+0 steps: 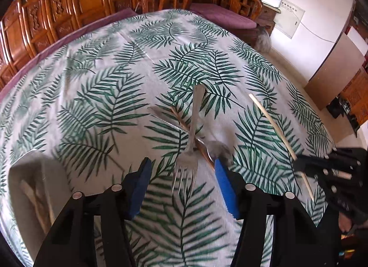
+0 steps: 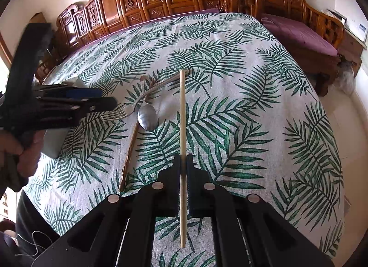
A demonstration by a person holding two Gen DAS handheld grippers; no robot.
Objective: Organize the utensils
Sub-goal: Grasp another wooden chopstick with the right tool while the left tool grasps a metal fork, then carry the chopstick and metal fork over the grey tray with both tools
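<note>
Steel fork (image 1: 192, 129) lies across a spoon (image 1: 218, 151) and a darker chopstick (image 2: 128, 154) in a small heap mid-table, on the palm-leaf cloth (image 1: 115, 83). Left gripper (image 1: 184, 188) hangs over the fork's tines, blue pads (image 1: 224, 186) apart, one each side, not touching steel; nothing is held there. Right gripper (image 2: 183, 175) is clamped tight on a pale chopstick (image 2: 182, 129), which runs out ahead of the jaws and clear of the cloth. A white holder (image 1: 34, 186) stands at the left edge of the left view, one pale stick already in it (seemingly the mate of the one in hand). Step in hand, as I read it: the fork pickup, with the chopstick waiting for delivery. Next move calls for lowering the left pads to the fork's neck and closing there, then lifting straight, since the fork rests on the spoon and dark stick and a drag would scatter them. Right needs only to keep clear of that heap.
</note>
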